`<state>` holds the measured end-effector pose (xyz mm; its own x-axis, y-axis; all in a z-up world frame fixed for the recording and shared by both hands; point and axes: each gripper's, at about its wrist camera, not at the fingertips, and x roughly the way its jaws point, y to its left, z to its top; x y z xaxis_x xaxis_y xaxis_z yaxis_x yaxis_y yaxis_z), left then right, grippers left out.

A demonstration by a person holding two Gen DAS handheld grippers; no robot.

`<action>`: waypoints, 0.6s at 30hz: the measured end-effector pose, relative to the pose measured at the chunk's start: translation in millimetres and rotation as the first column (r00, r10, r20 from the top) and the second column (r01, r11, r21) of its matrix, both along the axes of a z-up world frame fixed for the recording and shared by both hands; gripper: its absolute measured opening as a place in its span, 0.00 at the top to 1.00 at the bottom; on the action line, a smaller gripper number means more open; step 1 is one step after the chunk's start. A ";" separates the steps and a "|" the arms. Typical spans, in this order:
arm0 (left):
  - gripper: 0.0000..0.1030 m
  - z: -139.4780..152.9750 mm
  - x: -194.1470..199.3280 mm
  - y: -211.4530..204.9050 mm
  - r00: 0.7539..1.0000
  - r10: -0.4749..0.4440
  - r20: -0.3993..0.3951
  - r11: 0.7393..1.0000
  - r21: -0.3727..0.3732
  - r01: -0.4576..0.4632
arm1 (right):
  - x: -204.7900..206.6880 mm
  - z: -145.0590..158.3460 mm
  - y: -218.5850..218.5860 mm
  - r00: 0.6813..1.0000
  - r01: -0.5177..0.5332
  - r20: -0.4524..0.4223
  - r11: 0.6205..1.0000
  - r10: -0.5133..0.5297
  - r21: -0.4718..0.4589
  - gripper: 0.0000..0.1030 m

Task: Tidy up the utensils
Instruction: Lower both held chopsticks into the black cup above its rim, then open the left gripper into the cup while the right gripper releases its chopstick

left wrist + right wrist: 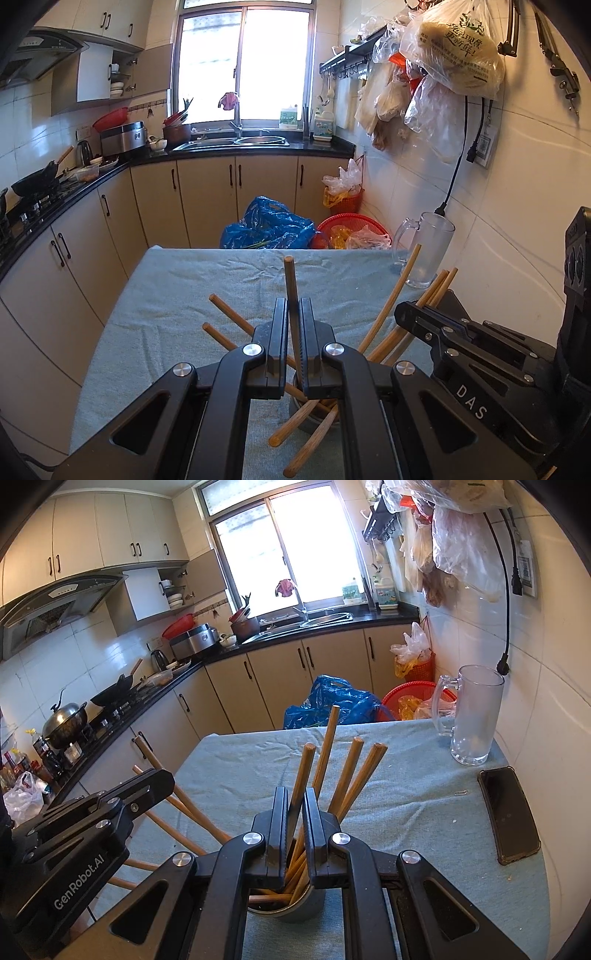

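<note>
Left claw [294,354]: matte black, two flat parallel fingers [279,332] with ribbed inner pads. Angular black linkage arms behind, each pinned with round silver bolts; triangular cut-outs in the lower arms. Seen at lower left of the right wrist view, its side bears white lettering "GenRobot.AI" and small silver screws.

Right claw [295,832]: same black build, same silver pivots. At right of the left wrist view, its body shows white letters "DAS".
</note>
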<state>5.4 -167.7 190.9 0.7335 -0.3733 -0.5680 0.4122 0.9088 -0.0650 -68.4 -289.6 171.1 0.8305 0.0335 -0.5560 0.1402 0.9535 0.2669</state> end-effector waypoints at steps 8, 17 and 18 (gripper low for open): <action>0.95 0.7 -3.2 1.7 1.000 0.001 -0.003 1.000 -0.002 -0.001 | 1.0 -0.1 -1.5 1.000 0.006 -0.005 1.000 -0.006 0.006 0.91; 0.95 2.0 -3.8 2.4 1.000 0.012 -0.016 1.000 -0.010 -0.013 | 0.8 3.9 2.8 1.000 0.007 -0.003 1.000 -0.007 -0.009 0.91; 0.94 2.4 -4.3 2.6 1.000 0.011 -0.016 1.000 -0.010 -0.011 | 0.2 4.9 3.4 1.000 0.008 -0.001 1.000 -0.008 -0.014 0.90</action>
<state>1.1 -165.0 193.3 0.7283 -0.3713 -0.5760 0.4012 0.9124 -0.0809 -68.2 -286.2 176.1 0.8303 0.0188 -0.5570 0.1483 0.9559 0.2534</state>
